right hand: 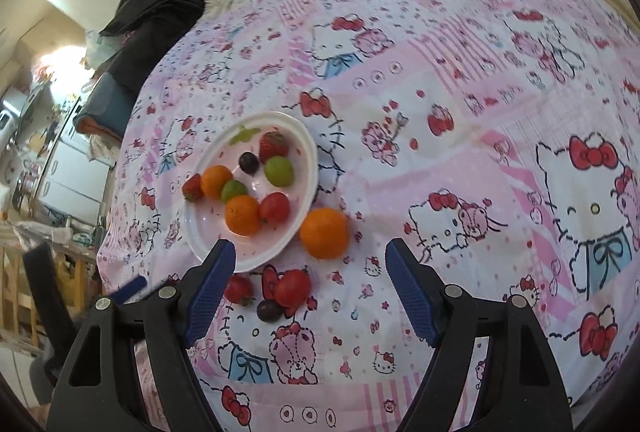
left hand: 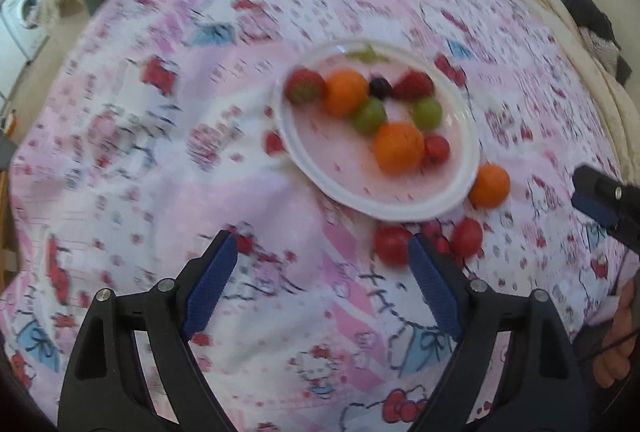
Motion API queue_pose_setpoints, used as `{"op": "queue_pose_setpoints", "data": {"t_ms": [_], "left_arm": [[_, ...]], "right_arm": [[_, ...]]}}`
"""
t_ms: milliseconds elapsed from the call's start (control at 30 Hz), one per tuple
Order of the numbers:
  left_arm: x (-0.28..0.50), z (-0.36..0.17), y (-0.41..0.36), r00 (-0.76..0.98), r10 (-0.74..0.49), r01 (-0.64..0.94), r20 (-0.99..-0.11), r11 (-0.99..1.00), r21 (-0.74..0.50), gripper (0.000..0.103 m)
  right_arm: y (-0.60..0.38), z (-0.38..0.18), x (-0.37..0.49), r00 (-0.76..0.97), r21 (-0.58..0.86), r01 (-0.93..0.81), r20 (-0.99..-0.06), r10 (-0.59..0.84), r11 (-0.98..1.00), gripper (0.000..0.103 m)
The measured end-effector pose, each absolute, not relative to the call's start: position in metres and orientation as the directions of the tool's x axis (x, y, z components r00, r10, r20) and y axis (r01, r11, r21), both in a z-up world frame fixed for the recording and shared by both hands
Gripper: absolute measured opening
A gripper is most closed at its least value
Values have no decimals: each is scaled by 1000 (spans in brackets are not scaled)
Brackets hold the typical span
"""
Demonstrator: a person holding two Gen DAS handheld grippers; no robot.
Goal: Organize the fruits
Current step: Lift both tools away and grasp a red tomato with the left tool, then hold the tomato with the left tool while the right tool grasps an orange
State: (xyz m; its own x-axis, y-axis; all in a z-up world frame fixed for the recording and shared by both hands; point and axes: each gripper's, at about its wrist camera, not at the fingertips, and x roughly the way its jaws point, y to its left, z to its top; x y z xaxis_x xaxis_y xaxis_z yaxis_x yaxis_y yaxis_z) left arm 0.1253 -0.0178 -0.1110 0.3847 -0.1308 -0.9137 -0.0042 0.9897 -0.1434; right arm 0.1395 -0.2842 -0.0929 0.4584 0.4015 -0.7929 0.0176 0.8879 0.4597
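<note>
Both grippers — left gripper (left hand: pixel 322 284), right gripper (right hand: pixel 310 288) — hover spread and empty over the bedsheet (right hand: pixel 460 104), presumably lining up on stray fruit: orange (right hand: pixel 324 233) just beside the plate (right hand: pixel 308 152), tomatoes (right hand: pixel 293 287) nearer.

Left view motion-blurred; right tool (left hand: pixel 600 204) cut off at edge.

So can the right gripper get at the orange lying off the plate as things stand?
Probably yes. The right gripper is open and empty, and the orange sits on the cloth just ahead of its fingers, beside the plate, with nothing over it. The plate rim is close, though.
</note>
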Motion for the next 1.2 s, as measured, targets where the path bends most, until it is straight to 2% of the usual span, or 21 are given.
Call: {"op": "queue_pose_setpoints", "data": {"t_ms": [200,333,467,567,600,1200], "left_arm": [[133,-131,-49,322,-196,61,-926,981,-186,73],[142,-144,-63,286,-208,82,-935,978,-193,56],[146,-152,-70,276,-198,106,-941,979,-174,55],[146,-156,-72,275,-163,118,-948,984,-136,41],[146,-155,-72,273,-172,121,-947,982,-144,30],[129,-109,-39,363,-162,62,-918,987,-149,29]], "right_arm": [[-291,-97,141,452,471,47,-796,402,881,80],[-294,-98,140,450,471,54,-799,400,880,80],[-296,-98,140,452,464,59,-802,391,884,80],[-298,-98,141,455,466,65,-801,390,882,80],[-298,-98,141,456,466,67,-800,389,882,80],[-293,-101,144,451,439,60,-813,369,896,80]]}}
